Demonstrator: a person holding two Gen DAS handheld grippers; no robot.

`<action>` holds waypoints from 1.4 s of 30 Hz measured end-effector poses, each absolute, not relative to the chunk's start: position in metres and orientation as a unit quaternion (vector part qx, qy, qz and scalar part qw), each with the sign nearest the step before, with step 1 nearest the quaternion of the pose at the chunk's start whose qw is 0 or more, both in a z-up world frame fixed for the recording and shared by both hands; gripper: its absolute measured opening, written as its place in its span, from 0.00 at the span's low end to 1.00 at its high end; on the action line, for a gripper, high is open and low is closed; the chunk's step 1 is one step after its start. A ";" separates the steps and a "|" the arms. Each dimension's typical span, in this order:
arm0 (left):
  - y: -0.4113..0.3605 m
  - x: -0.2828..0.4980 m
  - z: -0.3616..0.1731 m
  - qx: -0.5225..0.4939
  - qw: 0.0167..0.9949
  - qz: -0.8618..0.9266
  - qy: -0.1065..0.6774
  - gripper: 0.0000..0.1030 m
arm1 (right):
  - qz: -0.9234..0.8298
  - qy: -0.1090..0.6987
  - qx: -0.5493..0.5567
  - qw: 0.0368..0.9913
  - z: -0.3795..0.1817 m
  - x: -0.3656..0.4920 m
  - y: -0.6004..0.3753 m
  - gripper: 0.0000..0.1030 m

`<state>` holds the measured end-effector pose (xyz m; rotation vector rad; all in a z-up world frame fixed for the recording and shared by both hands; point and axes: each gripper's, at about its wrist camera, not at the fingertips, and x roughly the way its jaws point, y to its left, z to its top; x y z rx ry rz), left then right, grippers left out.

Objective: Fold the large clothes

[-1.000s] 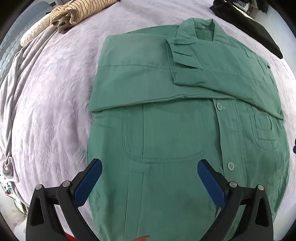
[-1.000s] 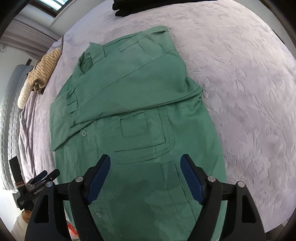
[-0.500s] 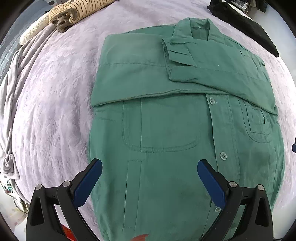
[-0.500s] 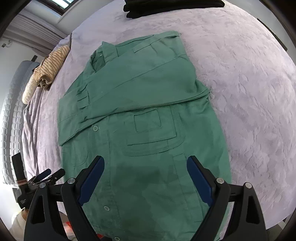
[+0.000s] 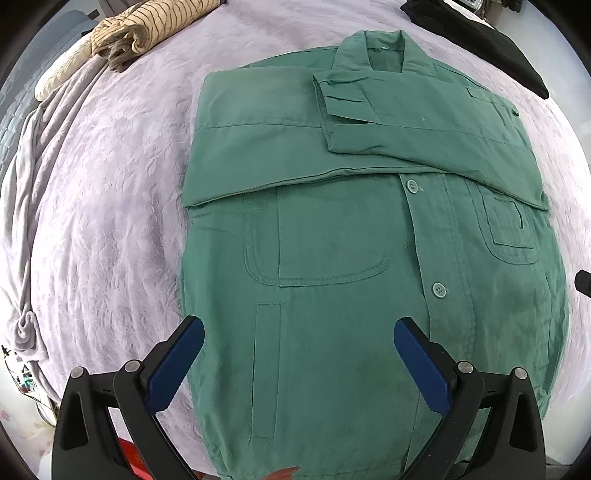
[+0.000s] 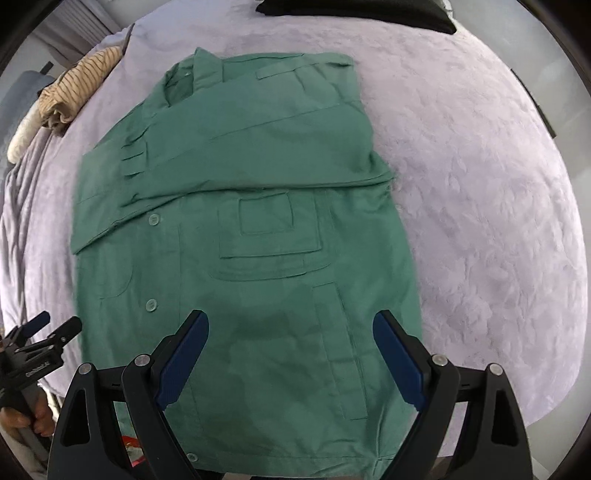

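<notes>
— Two grippers, both over the green jacket (image 5: 332,258). How do the jaws stand?

— Spread wide on each. The left gripper (image 5: 299,363) points down at the lower front of the jacket, its blue pads (image 5: 177,363) clear of the cloth with nothing between them. The right gripper (image 6: 291,360) hangs over the hem side as well, jaws apart and empty.

— And the jacket itself?

— Flat on the lilac bedspread (image 6: 480,184), buttoned, collar at the far end. Both sleeves are folded across the chest, one cuff lying over the other sleeve just below the collar.

— Anything else on the bed?

— A striped beige garment (image 5: 147,26) bunched at the far left edge, a black garment (image 5: 480,44) at the far right. At the bottom edge of the left view there's a small red-orange thing, possibly a fingertip; too little shows to be sure.
</notes>
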<state>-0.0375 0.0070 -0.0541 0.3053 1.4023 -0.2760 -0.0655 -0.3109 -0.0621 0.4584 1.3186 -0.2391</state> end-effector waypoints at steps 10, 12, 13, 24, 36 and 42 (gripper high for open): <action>-0.007 -0.045 -0.042 0.150 0.750 -0.127 0.632 1.00 | -0.133 0.575 0.141 0.795 -0.048 -0.066 -0.299 1.00; -0.010 -0.046 -0.040 0.151 0.751 -0.124 0.631 1.00 | -0.131 0.570 0.127 0.801 -0.045 -0.066 -0.296 1.00; -0.010 -0.046 -0.039 0.152 0.751 -0.122 0.631 1.00 | -0.130 0.568 0.125 0.803 -0.044 -0.067 -0.295 1.00; -0.019 -0.056 -0.030 0.136 0.750 -0.098 0.640 1.00 | -0.102 0.568 0.137 0.805 -0.043 -0.076 -0.306 1.00; -0.038 -0.078 -0.018 0.117 0.759 -0.086 0.635 1.00 | -0.076 0.580 0.150 0.797 -0.043 -0.086 -0.331 1.00; -0.045 -0.094 -0.013 0.105 0.766 -0.069 0.630 1.00 | -0.055 0.582 0.140 0.799 -0.043 -0.091 -0.341 1.00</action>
